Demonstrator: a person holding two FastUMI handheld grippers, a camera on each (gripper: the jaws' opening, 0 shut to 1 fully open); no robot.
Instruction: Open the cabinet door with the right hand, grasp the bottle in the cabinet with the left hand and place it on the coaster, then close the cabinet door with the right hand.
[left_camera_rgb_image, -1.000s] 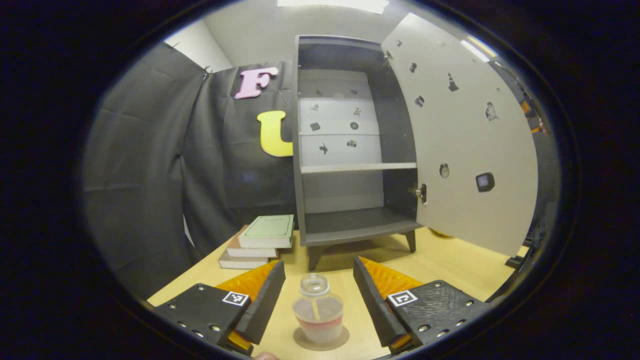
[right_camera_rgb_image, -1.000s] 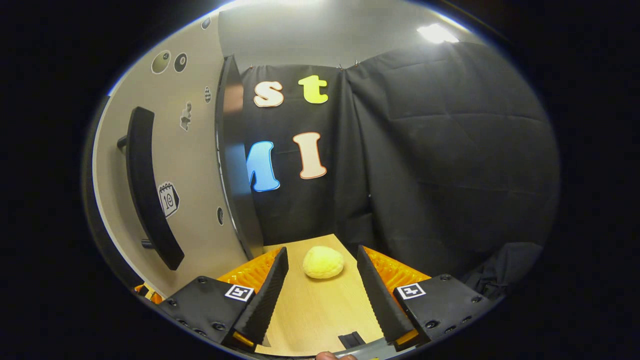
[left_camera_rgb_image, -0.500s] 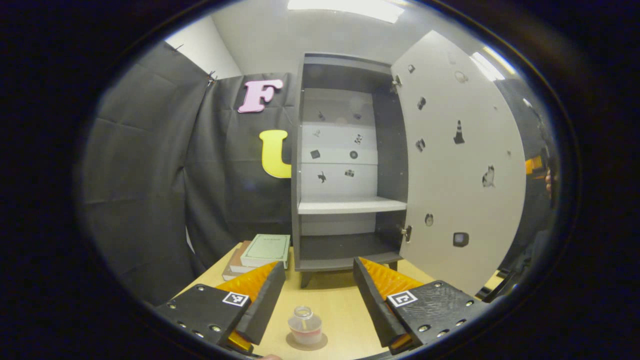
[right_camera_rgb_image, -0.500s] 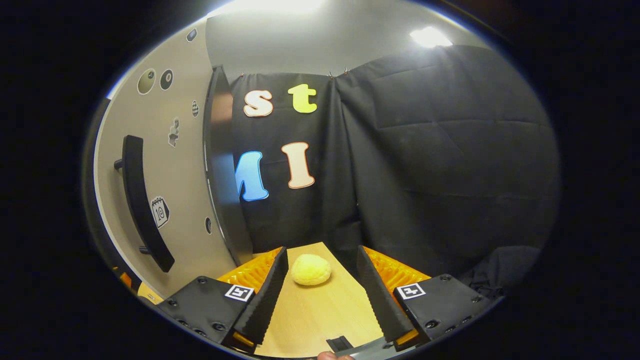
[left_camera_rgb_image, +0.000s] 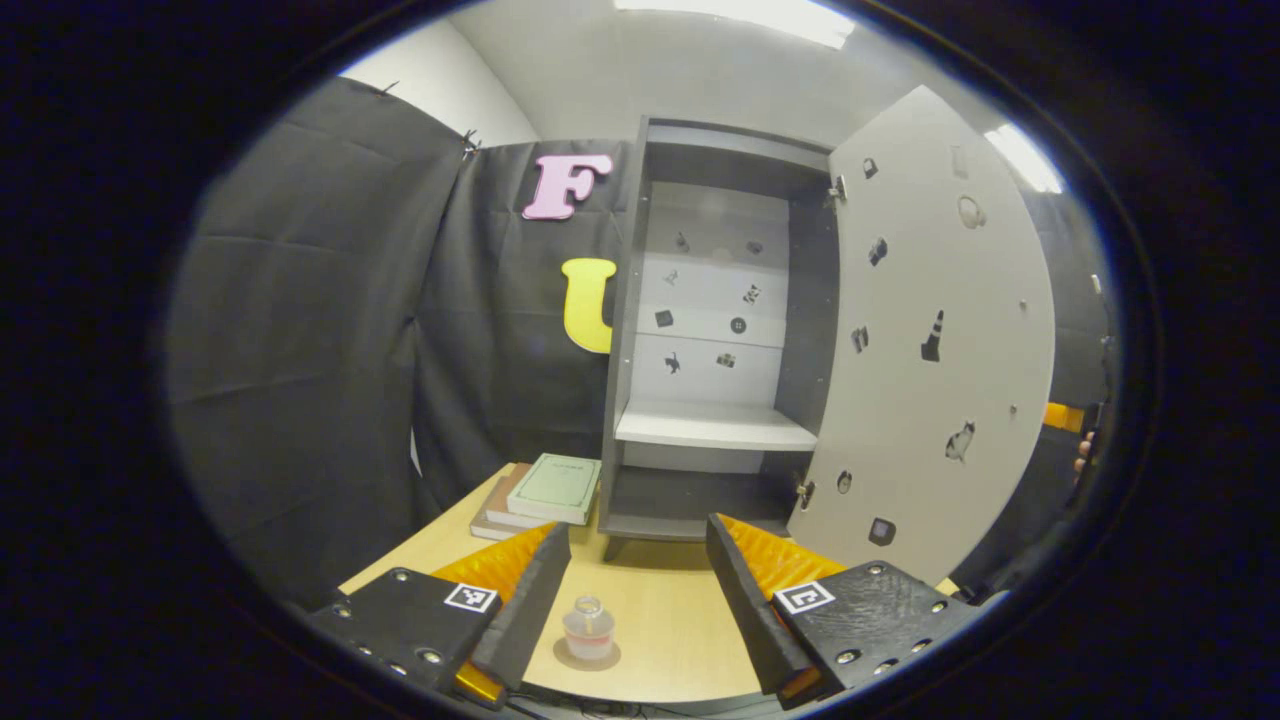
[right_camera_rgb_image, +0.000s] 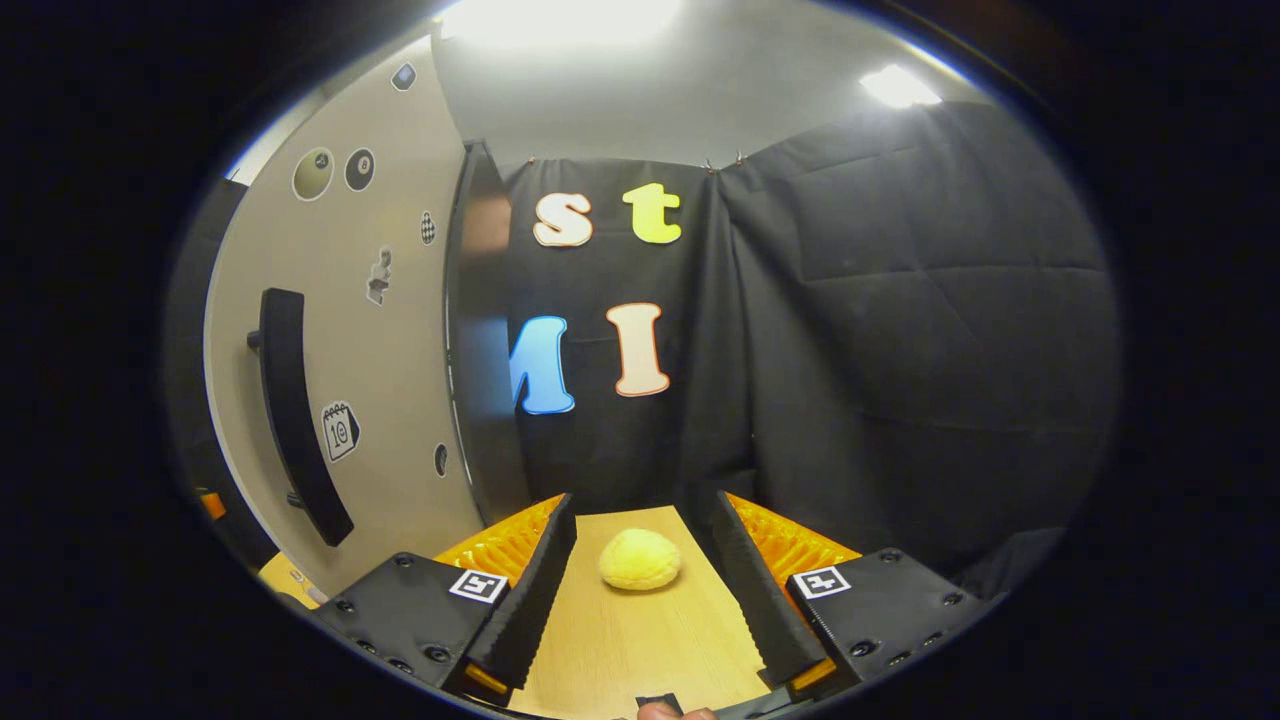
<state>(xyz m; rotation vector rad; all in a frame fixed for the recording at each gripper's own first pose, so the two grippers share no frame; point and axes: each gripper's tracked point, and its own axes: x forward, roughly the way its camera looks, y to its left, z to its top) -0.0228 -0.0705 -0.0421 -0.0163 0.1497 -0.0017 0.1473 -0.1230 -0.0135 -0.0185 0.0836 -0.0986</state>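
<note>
While my left gripper (left_camera_rgb_image: 638, 585) hangs above the table (left_camera_rgb_image: 680, 620) with its fingers spread wide and nothing in them, the bottle (left_camera_rgb_image: 588, 628) sits upright on the coaster (left_camera_rgb_image: 587, 656), near the front edge. Cabinet door (left_camera_rgb_image: 940, 350) is swung open, shelves look bare. My right gripper (right_camera_rgb_image: 645, 590) is released too, pointing past the door's handle (right_camera_rgb_image: 295, 410) at a yellow bun-like thing (right_camera_rgb_image: 640, 558).

calendar sticker (right_camera_rgb_image: 339, 431) reading "10" on cabinet door (right_camera_rgb_image: 385, 340), left of right gripper (right_camera_rgb_image: 640, 590), 8-ball sticker (right_camera_rgb_image: 359, 169) higher up, book (left_camera_rgb_image: 555, 487) text unreadable
</note>
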